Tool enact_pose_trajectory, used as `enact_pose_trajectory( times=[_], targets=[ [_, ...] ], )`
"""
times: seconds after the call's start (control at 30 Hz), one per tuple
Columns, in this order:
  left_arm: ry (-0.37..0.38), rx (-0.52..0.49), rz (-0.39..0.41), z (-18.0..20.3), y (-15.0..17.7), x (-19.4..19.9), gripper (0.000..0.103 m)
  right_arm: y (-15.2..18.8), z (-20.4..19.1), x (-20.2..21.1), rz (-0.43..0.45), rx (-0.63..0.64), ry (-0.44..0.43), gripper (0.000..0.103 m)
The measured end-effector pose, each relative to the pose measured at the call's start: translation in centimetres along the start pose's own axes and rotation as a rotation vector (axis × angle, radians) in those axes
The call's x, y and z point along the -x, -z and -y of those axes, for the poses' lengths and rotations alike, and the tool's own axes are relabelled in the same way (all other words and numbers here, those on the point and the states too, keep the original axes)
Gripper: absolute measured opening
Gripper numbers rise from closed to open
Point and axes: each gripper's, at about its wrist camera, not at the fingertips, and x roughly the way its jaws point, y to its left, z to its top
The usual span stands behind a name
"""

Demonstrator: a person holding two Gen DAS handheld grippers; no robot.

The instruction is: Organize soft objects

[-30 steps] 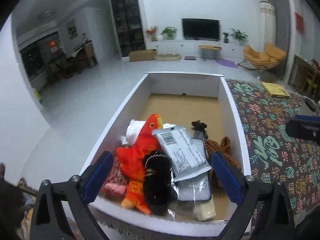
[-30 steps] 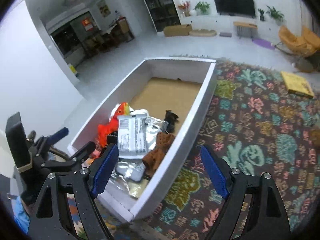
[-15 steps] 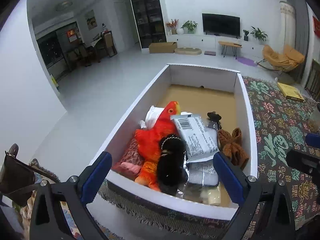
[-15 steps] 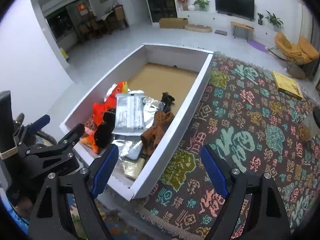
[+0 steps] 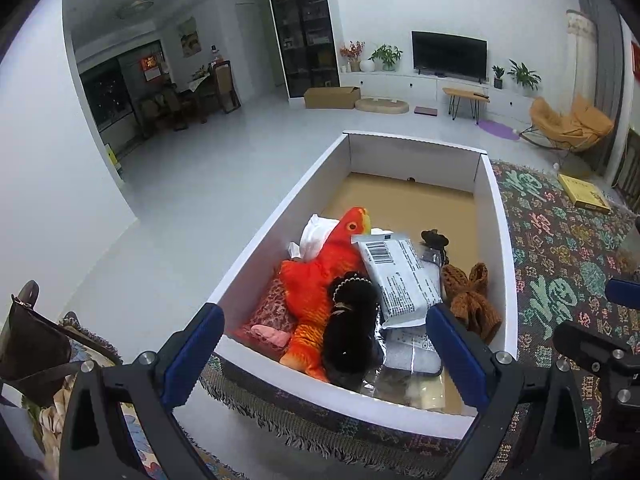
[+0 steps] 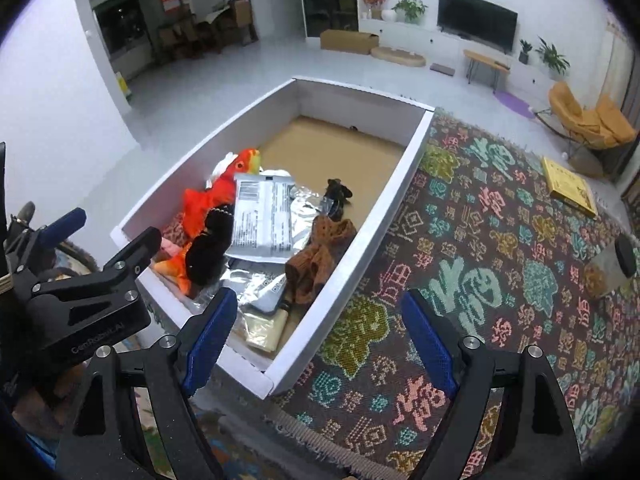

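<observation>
Soft items lie heaped at the near end of the box (image 5: 494, 216): orange toy (image 5: 320, 276), black plush (image 5: 350, 332), brown knit (image 5: 472, 300), pouch (image 5: 400, 280). Left gripper (image 5: 326, 354) and right gripper (image 6: 316, 338) hover wide, empty. Judged nearly complete; no loose soft items visible on the rug (image 6: 500, 240).

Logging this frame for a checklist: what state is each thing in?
Left gripper: open, empty.
Right gripper: open, empty.
White box: open-topped, far half bare.
Orange fish plush: lying in the box.
Barcoded packet: lying on the pile.
Brown knit item: crumpled against the wall.
</observation>
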Motion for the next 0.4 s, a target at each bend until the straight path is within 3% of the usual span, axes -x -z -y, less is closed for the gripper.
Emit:
enact_pose_trajectory(
  times=[0.4],
  targets=[
    [0.043,0.028,0.018,-0.67,0.18,0.34,0.102,0.01,-0.55,-0.42,0.000,0.009,-0.021,0.086]
  ],
)
